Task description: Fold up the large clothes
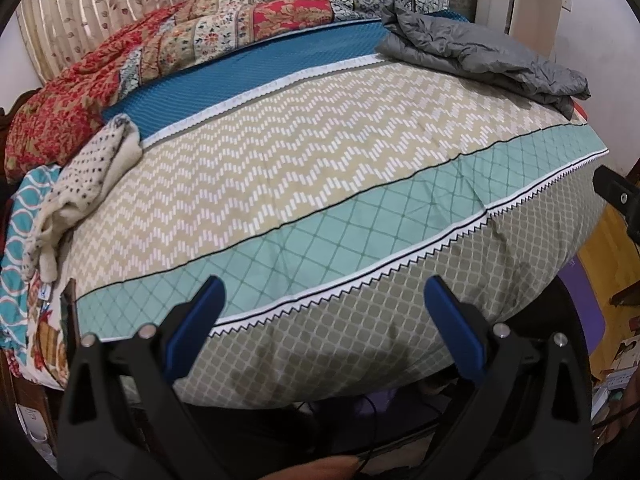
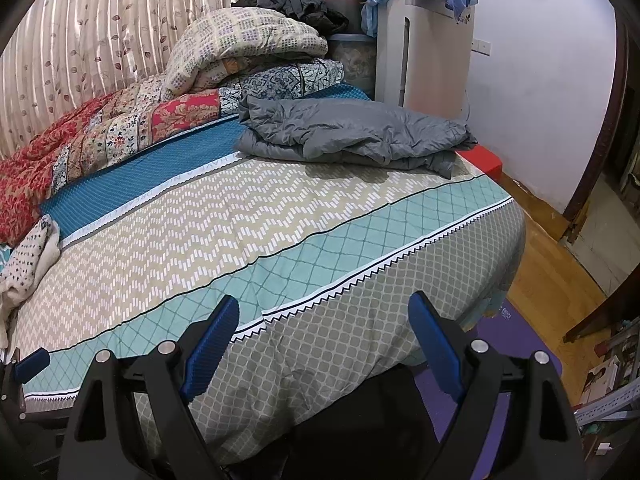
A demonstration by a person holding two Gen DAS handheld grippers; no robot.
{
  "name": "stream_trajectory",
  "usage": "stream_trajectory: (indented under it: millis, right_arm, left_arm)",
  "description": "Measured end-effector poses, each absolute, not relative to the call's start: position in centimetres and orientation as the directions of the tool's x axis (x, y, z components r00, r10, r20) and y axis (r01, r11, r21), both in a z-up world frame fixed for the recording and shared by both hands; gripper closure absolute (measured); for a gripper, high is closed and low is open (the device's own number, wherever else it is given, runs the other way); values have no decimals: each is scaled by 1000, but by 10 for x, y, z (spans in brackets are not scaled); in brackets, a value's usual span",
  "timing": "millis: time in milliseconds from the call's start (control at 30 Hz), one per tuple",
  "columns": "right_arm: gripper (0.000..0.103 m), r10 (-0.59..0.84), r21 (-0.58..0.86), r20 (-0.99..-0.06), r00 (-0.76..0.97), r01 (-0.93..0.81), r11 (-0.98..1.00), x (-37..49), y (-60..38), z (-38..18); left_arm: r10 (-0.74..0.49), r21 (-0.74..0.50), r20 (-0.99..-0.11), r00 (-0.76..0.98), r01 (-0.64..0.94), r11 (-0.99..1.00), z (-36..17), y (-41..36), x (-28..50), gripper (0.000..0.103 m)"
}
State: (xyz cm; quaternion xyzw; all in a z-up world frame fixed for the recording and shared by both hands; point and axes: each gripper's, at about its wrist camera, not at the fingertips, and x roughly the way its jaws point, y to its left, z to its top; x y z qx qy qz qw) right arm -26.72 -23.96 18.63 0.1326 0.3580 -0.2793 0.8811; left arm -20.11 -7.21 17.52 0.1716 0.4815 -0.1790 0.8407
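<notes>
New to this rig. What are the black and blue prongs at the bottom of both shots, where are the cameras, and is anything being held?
No robot here: a person holds a two-finger gripper in each hand, each with a fisheye camera looking along its fingers. The prongs are those fingers, black arms with blue pads. One picture looks past the left gripper, the other past the right gripper. Both are open and hold nothing, hovering over the near edge of a bed. On the bed lie a crumpled grey jacket at the far right, a white dotted garment at the left, and a pile of quilts along the curtain. In the right view, the left gripper's pad shows at the lower left.
</notes>
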Motion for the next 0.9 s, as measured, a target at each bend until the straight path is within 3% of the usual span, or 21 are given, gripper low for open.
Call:
stream_trajectory:
  millis: [900]
  right_arm:
    - [64, -323, 52, -762, 560, 551, 833, -262, -232, 168]
  left_arm:
    - [-132, 112, -873, 470, 457, 882, 177, -60, -190, 7]
